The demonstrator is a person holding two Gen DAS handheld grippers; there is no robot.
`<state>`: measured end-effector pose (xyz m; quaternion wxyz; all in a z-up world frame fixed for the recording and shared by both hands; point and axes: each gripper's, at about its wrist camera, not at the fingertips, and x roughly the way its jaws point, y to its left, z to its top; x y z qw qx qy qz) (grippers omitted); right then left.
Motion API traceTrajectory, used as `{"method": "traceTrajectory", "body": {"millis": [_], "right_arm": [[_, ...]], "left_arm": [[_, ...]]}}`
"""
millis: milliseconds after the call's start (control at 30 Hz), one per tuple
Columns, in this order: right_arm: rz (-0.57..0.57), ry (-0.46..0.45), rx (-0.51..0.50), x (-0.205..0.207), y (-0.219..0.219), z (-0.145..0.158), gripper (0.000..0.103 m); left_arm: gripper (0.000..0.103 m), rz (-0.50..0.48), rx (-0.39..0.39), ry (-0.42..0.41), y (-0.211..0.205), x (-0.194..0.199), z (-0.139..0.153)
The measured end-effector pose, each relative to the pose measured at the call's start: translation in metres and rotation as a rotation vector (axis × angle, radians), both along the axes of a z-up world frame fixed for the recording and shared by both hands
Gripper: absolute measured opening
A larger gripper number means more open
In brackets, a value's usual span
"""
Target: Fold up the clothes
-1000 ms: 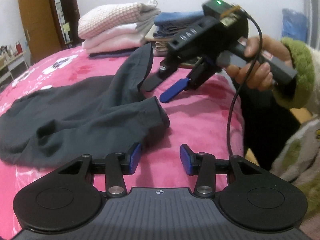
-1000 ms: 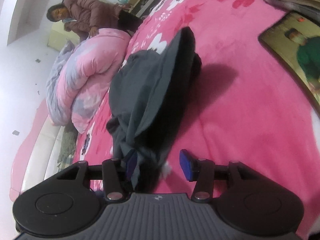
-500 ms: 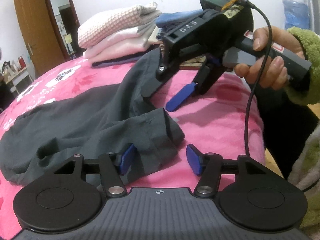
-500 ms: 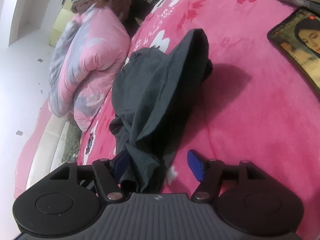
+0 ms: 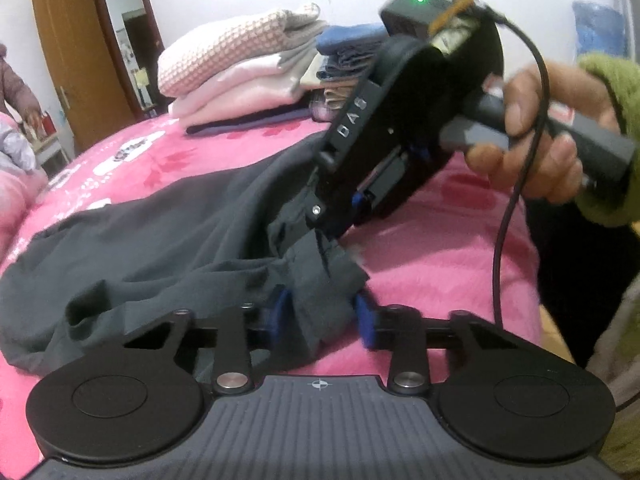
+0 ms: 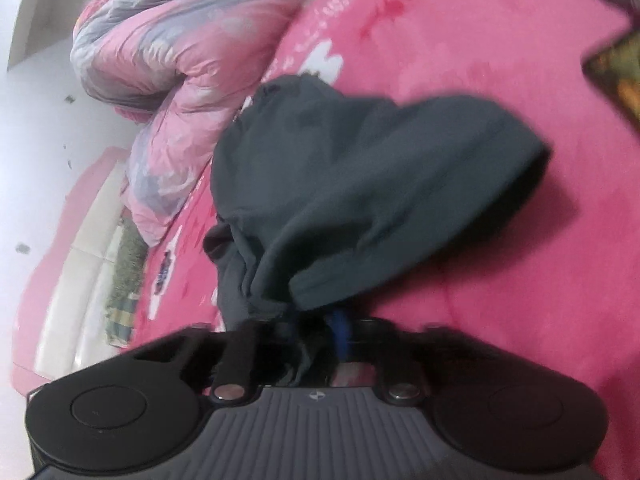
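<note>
Dark grey garment [image 5: 160, 248] lay spread across pink bed cover [image 5: 440, 256], bunched toward near edge. Left gripper [image 5: 320, 314] closing, 2 blue pads either side of folded hem; fabric between pads, left pad touching cloth, right pad at hem's edge, firm pressing not clear. Right gripper [image 5: 340, 216] tilted downward above same end of garment, closing too, nearly clenched, tips buried in gathered fabric; held by hand [image 5: 536, 148] in green fuzzy sleeve [image 5: 612, 92], black cable [image 5: 516, 200] looping down from top of device. Green light lit on top of casing.

Seen from right wrist view, right gripper [image 6: 316, 328] pinched bunched edge of garment [image 6: 360, 200], blue pad partly visible beneath cloth, picture blurred. Rest of garment draped away over cover [image 6: 520, 280], 1 lobe lifted off surface and casting shadow.

Behind, in left wrist view: stack of folded clothes [image 5: 240, 68] in pink and white, beside another pile in blue and beige [image 5: 344, 60]. Wooden door [image 5: 76, 64] at far left. Rolled pink-and-grey quilt [image 6: 168, 80] beyond garment in right wrist view, near bed's edge.
</note>
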<state>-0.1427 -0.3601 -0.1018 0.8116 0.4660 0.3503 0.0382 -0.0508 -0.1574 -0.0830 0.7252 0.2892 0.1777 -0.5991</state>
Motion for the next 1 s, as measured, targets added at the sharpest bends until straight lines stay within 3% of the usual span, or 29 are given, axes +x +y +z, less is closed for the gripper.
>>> {"method": "traceTrajectory", "body": {"millis": [200, 300, 400, 467, 533, 600, 767, 900, 1000], "right_arm": [[-0.011, -0.054, 0.2, -0.03, 0.007, 0.005, 0.006], [-0.008, -0.041, 0.263, -0.046, 0.014, 0.001, 0.006], [-0.028, 0.003, 0.319, -0.059, 0.016, -0.016, 0.013], [-0.046, 0.019, 0.346, -0.066, 0.015, -0.024, 0.029], [-0.059, 0.003, 0.342, -0.074, 0.014, -0.023, 0.044], [-0.06, -0.003, 0.33, -0.077, 0.014, -0.018, 0.051], [-0.037, 0.027, 0.262, -0.075, 0.019, -0.011, 0.055], [0.015, 0.045, 0.206, -0.06, 0.031, -0.008, 0.067], [0.034, 0.062, 0.181, -0.05, 0.037, -0.006, 0.068]], "left_arm": [[0.028, -0.077, -0.077, 0.202, 0.035, 0.018, 0.036], [0.034, -0.098, -0.058, 0.283, 0.045, 0.021, 0.037], [0.037, -0.087, 0.007, 0.277, 0.037, 0.018, 0.02], [0.041, -0.09, 0.018, 0.257, 0.035, 0.015, 0.014], [0.055, -0.094, 0.018, 0.236, 0.034, 0.011, 0.011], [0.062, -0.1, 0.01, 0.224, 0.034, 0.008, 0.01], [0.068, -0.116, 0.008, 0.199, 0.033, 0.005, 0.009], [0.069, -0.116, 0.006, 0.204, 0.034, 0.004, 0.003], [0.069, -0.118, -0.004, 0.212, 0.033, 0.004, -0.001]]}}
